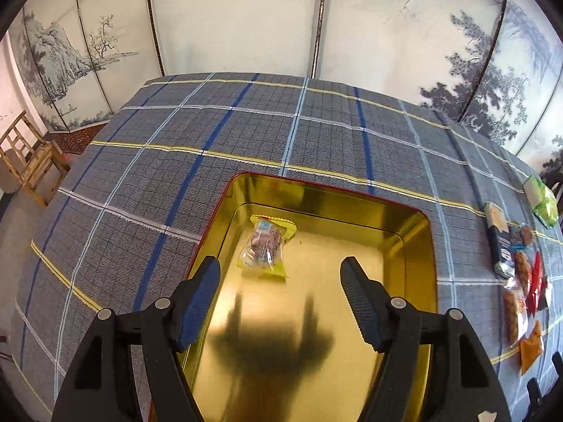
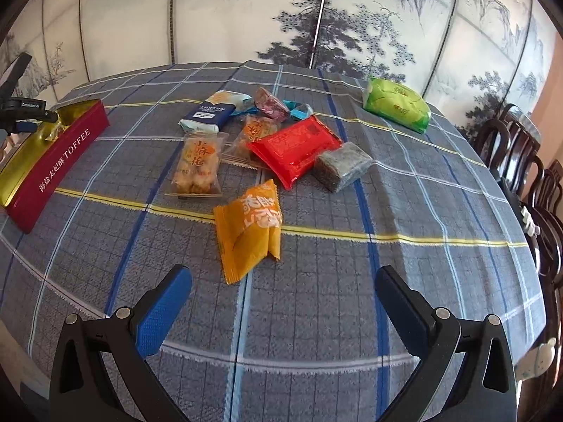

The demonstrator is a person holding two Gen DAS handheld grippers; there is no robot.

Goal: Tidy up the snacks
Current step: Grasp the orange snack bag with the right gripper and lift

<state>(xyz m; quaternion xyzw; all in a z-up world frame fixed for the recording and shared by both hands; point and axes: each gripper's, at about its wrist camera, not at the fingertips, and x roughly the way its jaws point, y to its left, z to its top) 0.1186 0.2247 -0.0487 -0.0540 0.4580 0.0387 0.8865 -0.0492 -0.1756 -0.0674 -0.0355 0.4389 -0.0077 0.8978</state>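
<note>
A gold-lined tin with red outer walls, marked TOFFEE on its side, sits on the plaid tablecloth. One clear snack packet with yellow ends lies inside it. My left gripper hangs open above the tin, nothing between its fingers. My right gripper is open above the cloth, just short of an orange packet. Beyond it lie a red packet, a clear pack of fried snacks, a blue and white pack, a dark grey block and a green pack.
Several more small wrapped snacks sit among the pile. A painted folding screen stands behind the table. A wooden chair is at the far left, dark chairs line the right edge of the table.
</note>
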